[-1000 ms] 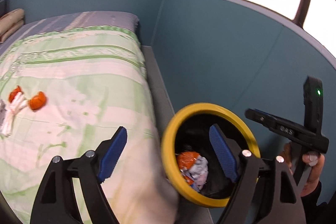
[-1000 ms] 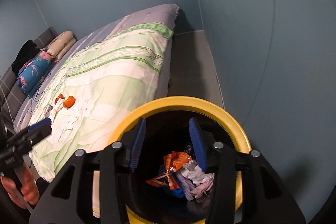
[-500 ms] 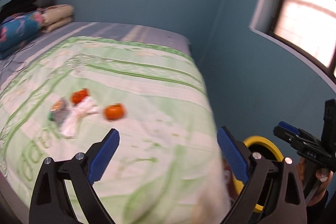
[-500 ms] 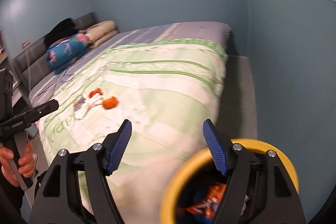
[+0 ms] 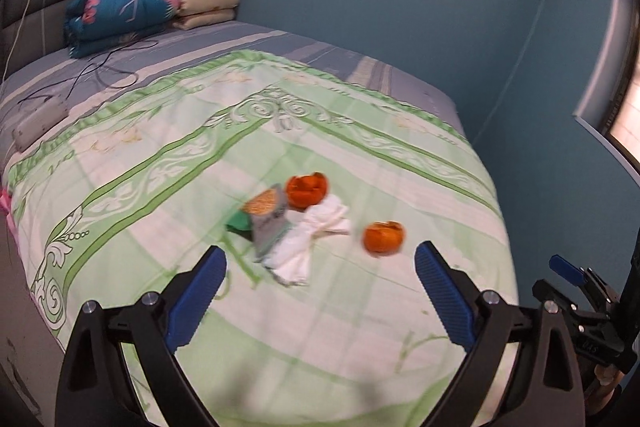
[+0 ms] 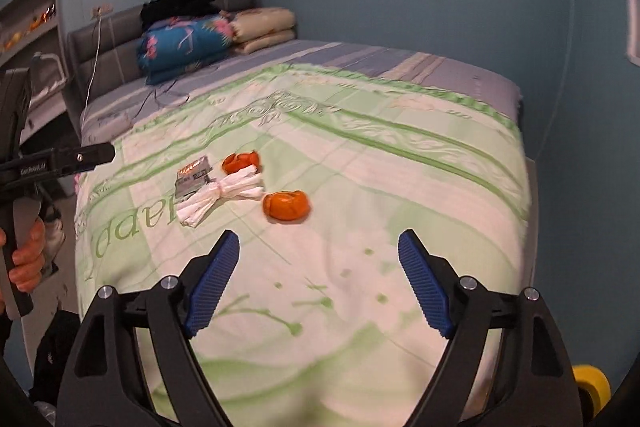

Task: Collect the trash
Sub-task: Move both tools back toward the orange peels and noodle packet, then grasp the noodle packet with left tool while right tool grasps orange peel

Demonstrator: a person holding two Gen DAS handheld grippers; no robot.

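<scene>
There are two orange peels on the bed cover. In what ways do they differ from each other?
The far orange peel touches the white tissue and lies beside the snack wrapper; the near orange peel lies alone, apart from the pile. The near orange peel is closer to both grippers and to the bed's edge; the far one sits deeper on the cover. Both are orange, hollow and cup-shaped, resting on the green bed cover.

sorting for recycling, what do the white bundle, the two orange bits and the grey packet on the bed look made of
Crumpled white bundle: soft tissue or thin plastic, matte, pleated folds; blur leaves it open.
Two orange peel cups: likely citrus peel, hollow, ragged rims.
Flat grey packet: probably printed plastic film or foil, creased with a slight sheen.
</scene>
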